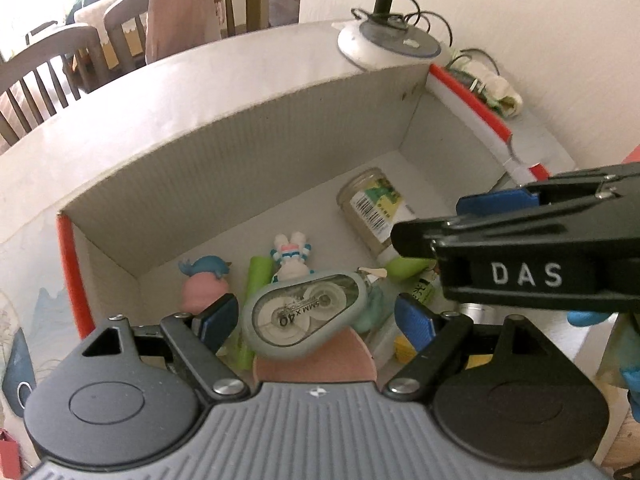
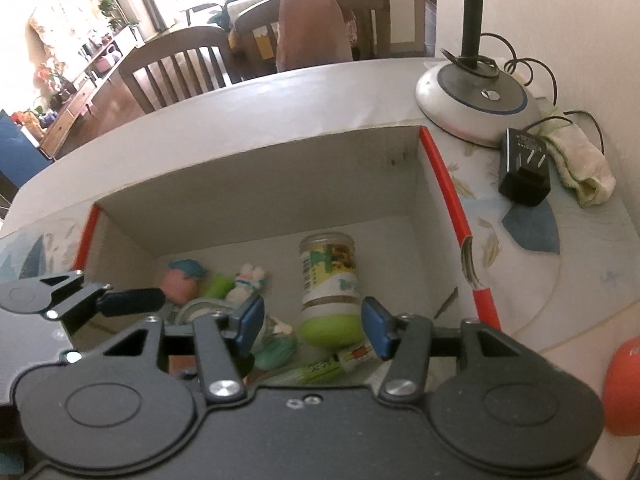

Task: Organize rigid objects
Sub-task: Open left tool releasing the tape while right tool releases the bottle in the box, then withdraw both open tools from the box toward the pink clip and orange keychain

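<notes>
A white cardboard box [image 1: 240, 152] [image 2: 260, 184] with red edges holds the small items. My left gripper [image 1: 316, 316] hangs open over it. A grey correction tape dispenser [image 1: 308, 312] lies between its blue pads, with a gap on the right side. A labelled glass jar [image 2: 326, 272] [image 1: 372, 216] lies on its side on the box floor, green lid [image 2: 332, 330] toward me. My right gripper [image 2: 313, 324] [image 1: 428, 220] is open just above that lid, its pads clear of it. A rabbit figurine [image 1: 290, 256] and a pink and blue figurine [image 1: 206, 284] lie further left.
A lamp base [image 2: 476, 100] with a black pole stands behind the box's right corner. A black plug adapter [image 2: 524, 176] and a rolled cloth [image 2: 580, 168] lie on the tablecloth to the right. An orange object [image 2: 624, 388] is at the right edge. Wooden chairs stand beyond the table.
</notes>
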Action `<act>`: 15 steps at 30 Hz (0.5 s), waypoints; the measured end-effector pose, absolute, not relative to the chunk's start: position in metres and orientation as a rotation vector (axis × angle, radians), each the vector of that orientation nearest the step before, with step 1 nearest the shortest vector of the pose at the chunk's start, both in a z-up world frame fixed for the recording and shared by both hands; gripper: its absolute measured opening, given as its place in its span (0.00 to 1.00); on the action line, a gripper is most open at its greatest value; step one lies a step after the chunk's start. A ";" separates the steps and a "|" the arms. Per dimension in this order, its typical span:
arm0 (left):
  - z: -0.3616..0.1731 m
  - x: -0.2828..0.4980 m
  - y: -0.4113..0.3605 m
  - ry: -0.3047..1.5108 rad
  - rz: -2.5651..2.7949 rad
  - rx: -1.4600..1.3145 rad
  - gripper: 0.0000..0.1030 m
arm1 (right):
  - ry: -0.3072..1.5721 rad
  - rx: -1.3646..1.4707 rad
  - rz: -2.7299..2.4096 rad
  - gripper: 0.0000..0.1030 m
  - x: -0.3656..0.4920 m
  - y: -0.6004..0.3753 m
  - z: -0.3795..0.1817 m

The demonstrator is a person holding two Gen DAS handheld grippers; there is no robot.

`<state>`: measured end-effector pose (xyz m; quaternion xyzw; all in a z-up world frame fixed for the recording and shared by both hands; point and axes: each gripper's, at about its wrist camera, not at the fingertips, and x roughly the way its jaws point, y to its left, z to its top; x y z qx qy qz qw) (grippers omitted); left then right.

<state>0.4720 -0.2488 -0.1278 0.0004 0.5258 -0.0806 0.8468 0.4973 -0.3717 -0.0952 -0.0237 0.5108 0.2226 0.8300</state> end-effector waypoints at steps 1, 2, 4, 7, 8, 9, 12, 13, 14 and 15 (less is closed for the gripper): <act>-0.125 0.470 -0.248 1.100 -0.171 0.003 0.83 | 1.078 -0.046 0.478 0.52 0.495 -0.372 -0.092; -0.123 0.469 -0.249 1.091 -0.170 0.003 0.83 | 1.073 -0.045 0.484 0.53 0.491 -0.373 -0.090; -0.117 0.464 -0.248 1.074 -0.175 -0.004 0.83 | 1.063 -0.042 0.489 0.53 0.486 -0.374 -0.085; -0.108 0.456 -0.246 1.048 -0.183 -0.011 0.83 | 1.050 -0.033 0.500 0.54 0.479 -0.376 -0.078; -0.104 0.453 -0.245 1.038 -0.185 -0.013 0.83 | 1.045 -0.028 0.505 0.55 0.476 -0.377 -0.075; -0.101 0.451 -0.244 1.031 -0.185 -0.014 0.83 | 1.043 -0.025 0.510 0.56 0.474 -0.378 -0.073; -0.091 0.441 -0.240 1.009 -0.192 -0.034 0.83 | 1.029 -0.018 0.523 0.56 0.465 -0.378 -0.066; -0.088 0.438 -0.238 1.000 -0.195 -0.040 0.83 | 1.022 -0.018 0.527 0.56 0.461 -0.377 -0.062; -0.084 0.433 -0.235 0.992 -0.196 -0.046 0.83 | 1.014 -0.018 0.532 0.56 0.457 -0.376 -0.059; -0.081 0.430 -0.233 0.985 -0.196 -0.053 0.83 | 1.007 -0.016 0.537 0.57 0.454 -0.376 -0.057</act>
